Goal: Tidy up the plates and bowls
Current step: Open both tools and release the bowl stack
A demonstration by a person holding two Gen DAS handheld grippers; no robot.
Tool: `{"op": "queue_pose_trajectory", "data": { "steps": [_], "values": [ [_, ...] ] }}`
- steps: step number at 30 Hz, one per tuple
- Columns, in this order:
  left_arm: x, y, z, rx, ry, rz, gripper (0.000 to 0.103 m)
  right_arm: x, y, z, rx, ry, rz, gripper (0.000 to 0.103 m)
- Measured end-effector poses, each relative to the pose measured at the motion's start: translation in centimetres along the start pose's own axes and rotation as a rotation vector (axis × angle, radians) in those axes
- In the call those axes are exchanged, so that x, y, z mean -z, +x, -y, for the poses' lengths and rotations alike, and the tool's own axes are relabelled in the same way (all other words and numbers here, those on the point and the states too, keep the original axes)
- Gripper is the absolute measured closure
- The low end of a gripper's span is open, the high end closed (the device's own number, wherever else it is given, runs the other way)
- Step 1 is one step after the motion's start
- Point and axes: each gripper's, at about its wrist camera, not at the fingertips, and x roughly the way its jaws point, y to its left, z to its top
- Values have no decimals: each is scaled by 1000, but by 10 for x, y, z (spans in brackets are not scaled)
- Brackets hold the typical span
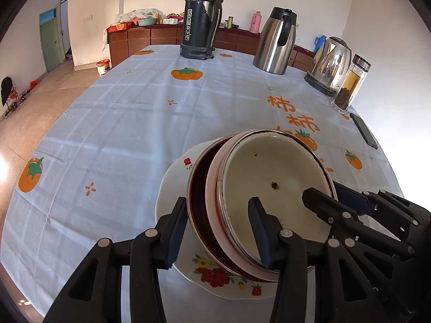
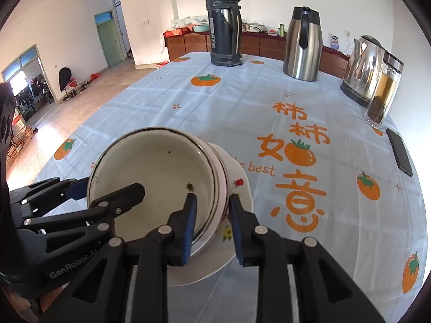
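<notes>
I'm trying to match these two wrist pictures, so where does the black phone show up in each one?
Left wrist: phone at the right edge, below the tea bottle.
Right wrist: phone at the right edge, lower right of the same bottle.
Shared landmark: tall dark flask at the table's far end.

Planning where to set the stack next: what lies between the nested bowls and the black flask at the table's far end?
Only bare tablecloth separates bowls and flask, shown in both wrist views.
</notes>
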Motion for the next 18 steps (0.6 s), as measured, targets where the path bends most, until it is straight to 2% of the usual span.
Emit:
{"op": "queue_pose_trajectory", "data": {
  "steps": [9,10,11,12,14,18],
  "values": [
    [1,-1,-4,-13,-14,2,52,3,-5,0,-8,-2,22,77],
    [1,-6,-3,-36,-9,24,49,3,-10,-1,-3,-3,46,69],
    [2,-12,-2,-52,-3,47,41,3,-16,-2,-4,-5,72,60],
    [1,-16,-2,-57,-6,61,37,3,-24,-3,11,-7,101,59],
    [0,-23,-3,-46,-15,81,37,3,-35,-5,35,-14,140,50],
    [2,-46,1,-36,-9,147,36,4,-59,-7,57,-24,206,45]
  ]
}}
